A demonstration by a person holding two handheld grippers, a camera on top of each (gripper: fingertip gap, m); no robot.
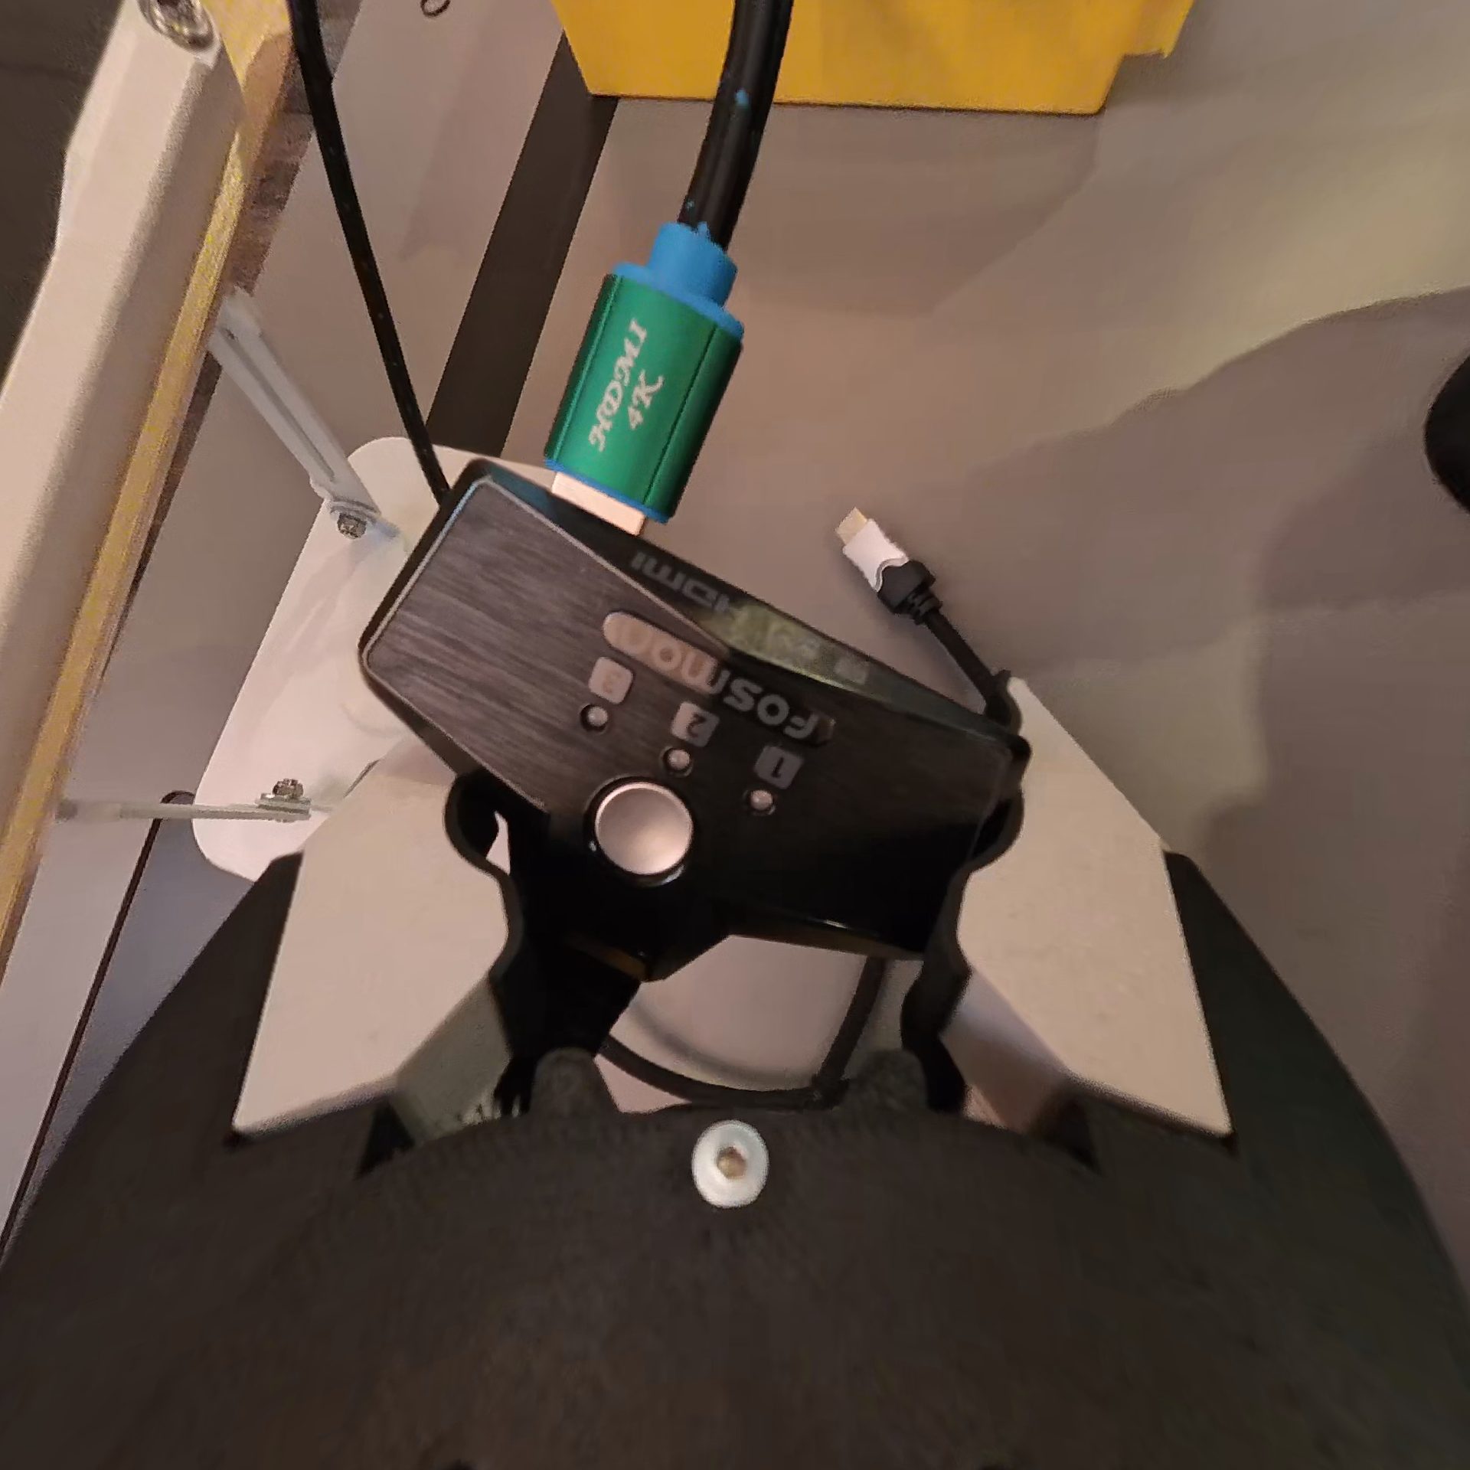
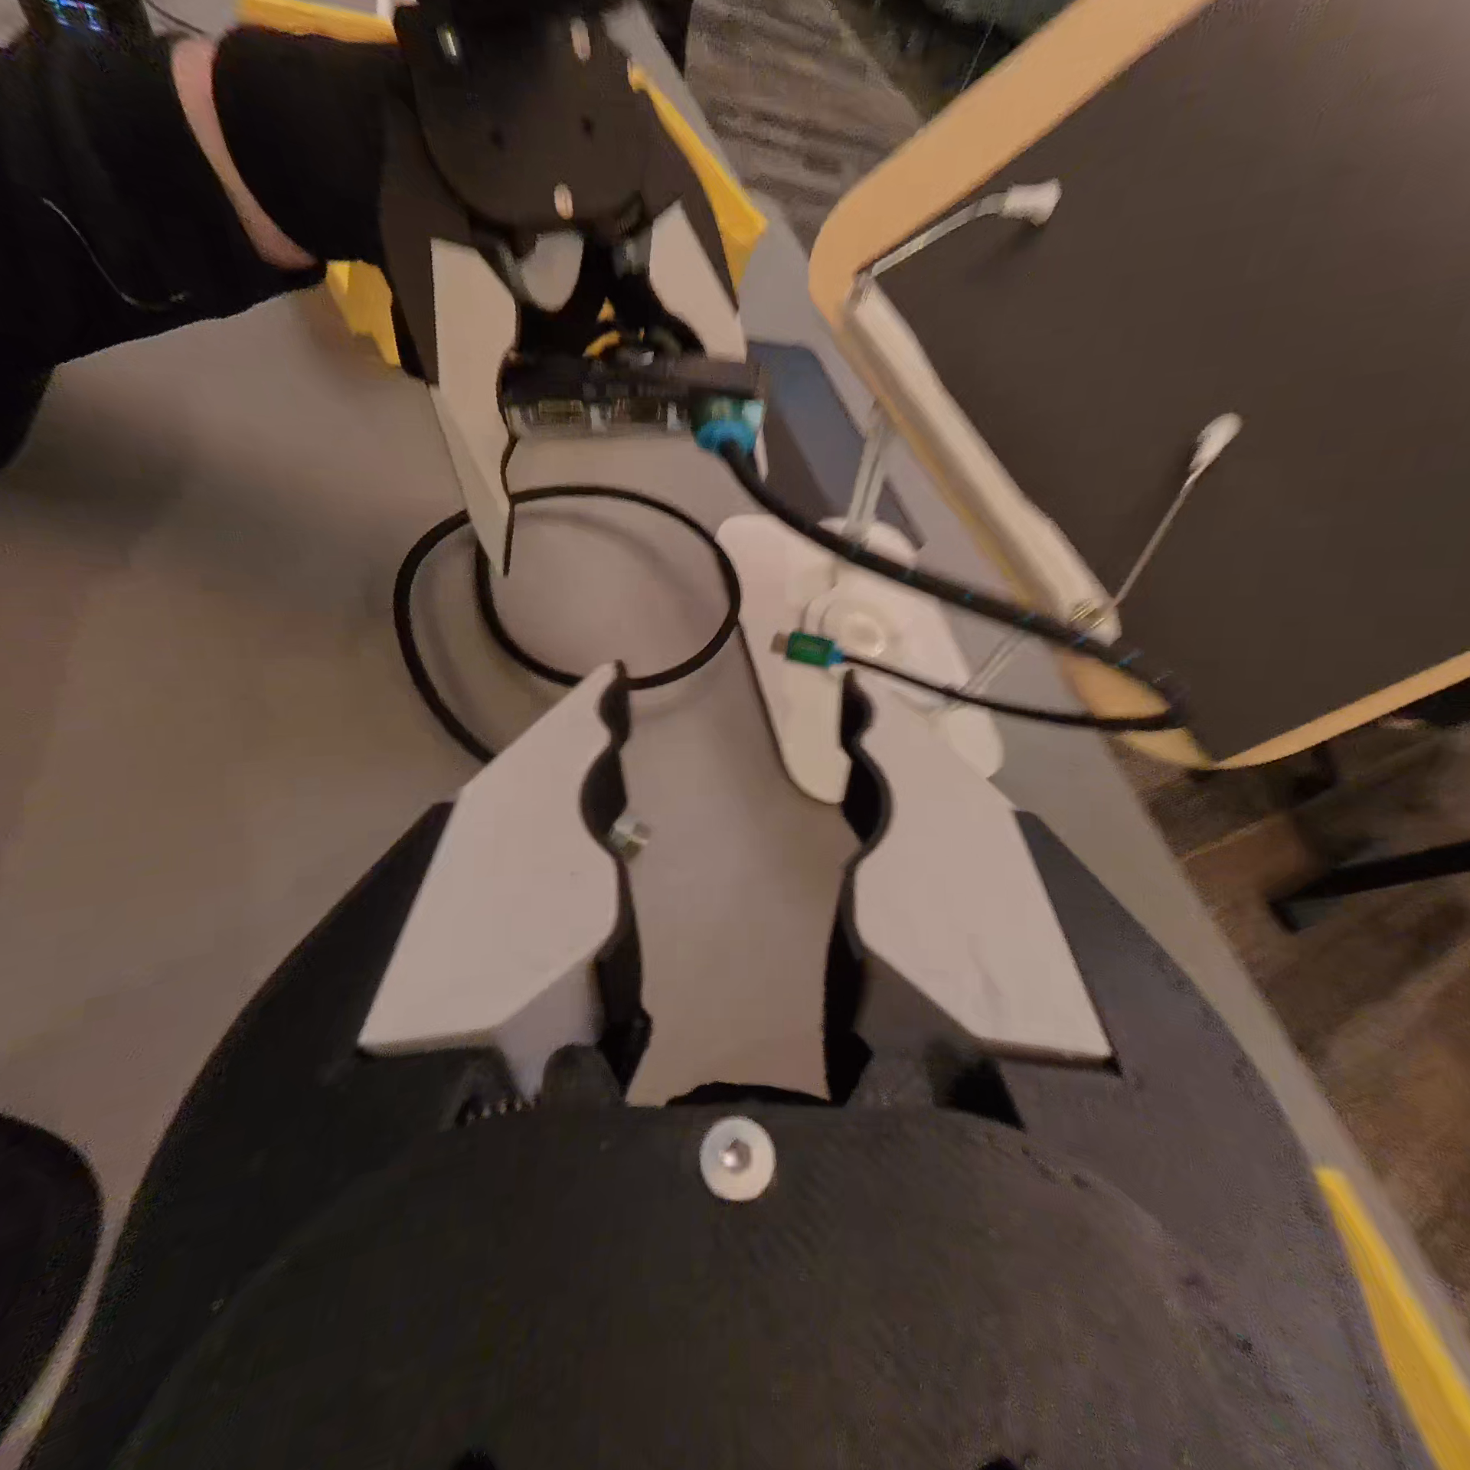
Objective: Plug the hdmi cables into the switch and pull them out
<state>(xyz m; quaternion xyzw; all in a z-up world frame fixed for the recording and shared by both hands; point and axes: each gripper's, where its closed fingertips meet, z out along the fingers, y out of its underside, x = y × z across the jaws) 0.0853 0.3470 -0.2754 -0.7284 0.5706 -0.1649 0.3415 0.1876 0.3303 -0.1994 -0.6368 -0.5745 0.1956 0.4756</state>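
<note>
My left gripper (image 1: 700,740) is shut on the black HDMI switch (image 1: 676,716) and holds it above the grey table. A green HDMI plug (image 1: 636,398) with a blue collar sits in a port on the switch's far side. A small white-and-black plug (image 1: 875,557) on a thin black cable lies free to the right of the switch. In the right wrist view the switch (image 2: 604,398) hangs in the left gripper (image 2: 620,445) with the green plug (image 2: 728,418) in it. The cable's other green plug (image 2: 807,648) lies loose on a white plate. My right gripper (image 2: 732,676) is open and empty, just short of that plug.
A black cable loop (image 2: 716,557) lies on the table under the switch. The white plate (image 2: 795,740) with thin metal struts stands by a dark board with a wooden edge (image 2: 1193,318). A yellow bin (image 1: 835,56) is behind. A person's black sleeve (image 2: 159,159) is at the upper left. Left tips to right tips: about 15 cm. About 12 cm separates my left fingertips from the small white-and-black plug (image 1: 875,557).
</note>
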